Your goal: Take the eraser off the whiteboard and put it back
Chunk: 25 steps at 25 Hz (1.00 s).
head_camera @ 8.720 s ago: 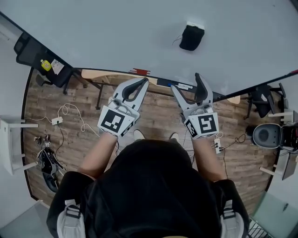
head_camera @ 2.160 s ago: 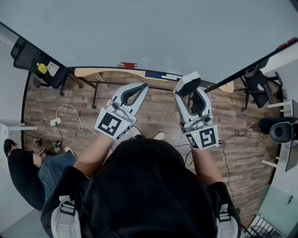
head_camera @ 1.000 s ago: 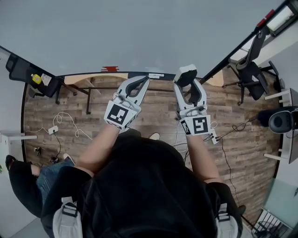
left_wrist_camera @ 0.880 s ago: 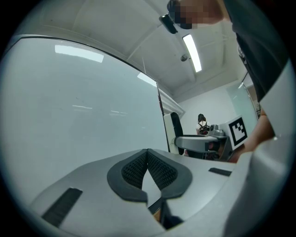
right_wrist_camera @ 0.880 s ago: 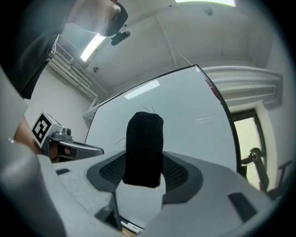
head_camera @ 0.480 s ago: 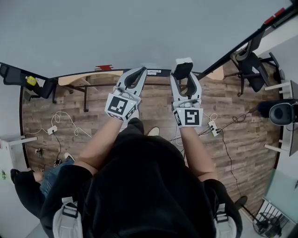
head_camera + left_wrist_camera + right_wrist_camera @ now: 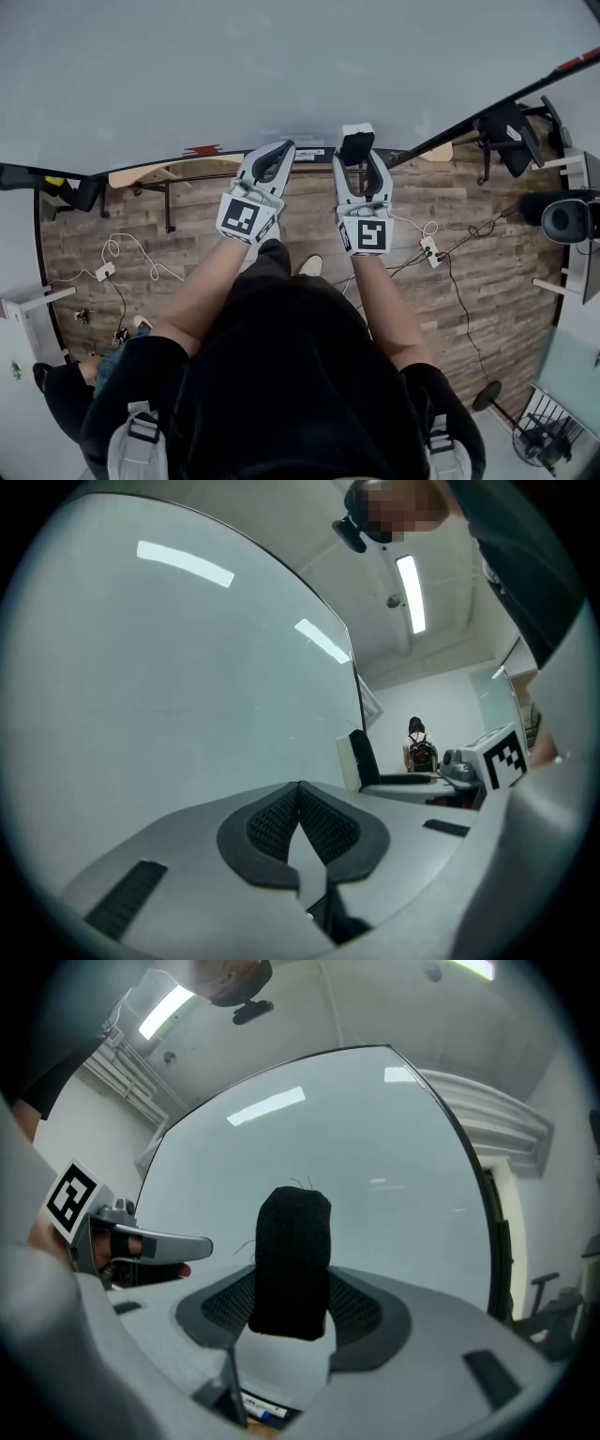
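eraser point(image 7: 356, 141) clamped black-side-out between right gripper point(image 7: 358, 167) jaws, jaws part-open around it, close to whiteboard point(image 7: 281, 66) lower edge, contact with board unclear, left gripper point(image 7: 272, 157) just beside right, jaws closed together, nothing in them, both grippers pointing at board

No legible txt, nos. or brands; left cube marker point(image 7: 242, 217), right cube marker point(image 7: 371, 235): b/w patterns only.

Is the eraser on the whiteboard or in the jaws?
In the jaws: the right gripper clamps the black eraser. Whether it touches the whiteboard, cannot tell.
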Each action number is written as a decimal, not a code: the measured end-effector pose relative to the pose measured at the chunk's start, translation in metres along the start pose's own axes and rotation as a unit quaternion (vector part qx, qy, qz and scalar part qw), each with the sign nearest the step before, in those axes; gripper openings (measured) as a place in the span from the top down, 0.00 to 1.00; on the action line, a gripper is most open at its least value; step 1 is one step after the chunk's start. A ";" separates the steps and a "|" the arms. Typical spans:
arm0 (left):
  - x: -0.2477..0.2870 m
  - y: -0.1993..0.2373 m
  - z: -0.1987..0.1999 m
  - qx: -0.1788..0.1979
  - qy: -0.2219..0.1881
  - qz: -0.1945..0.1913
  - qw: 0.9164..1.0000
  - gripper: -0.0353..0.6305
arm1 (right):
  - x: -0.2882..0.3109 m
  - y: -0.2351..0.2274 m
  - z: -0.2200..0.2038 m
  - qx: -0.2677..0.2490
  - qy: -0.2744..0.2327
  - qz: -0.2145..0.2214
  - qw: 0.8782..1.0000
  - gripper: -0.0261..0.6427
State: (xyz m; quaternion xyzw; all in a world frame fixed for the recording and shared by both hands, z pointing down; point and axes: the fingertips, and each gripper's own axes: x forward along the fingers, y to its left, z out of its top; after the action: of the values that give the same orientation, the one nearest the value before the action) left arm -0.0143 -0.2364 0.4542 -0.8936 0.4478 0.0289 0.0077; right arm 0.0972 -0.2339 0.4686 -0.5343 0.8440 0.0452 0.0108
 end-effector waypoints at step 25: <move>0.036 0.012 -0.066 -0.024 0.056 -0.045 0.997 0.96 | 0.044 -0.026 -0.101 0.021 0.079 -0.066 0.994 0.62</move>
State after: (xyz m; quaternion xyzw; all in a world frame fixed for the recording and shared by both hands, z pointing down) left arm 0.0002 -0.2751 0.5182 -0.9129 0.4063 -0.0107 -0.0374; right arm 0.1047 -0.2936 0.5649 -0.5904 0.8058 -0.0162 -0.0419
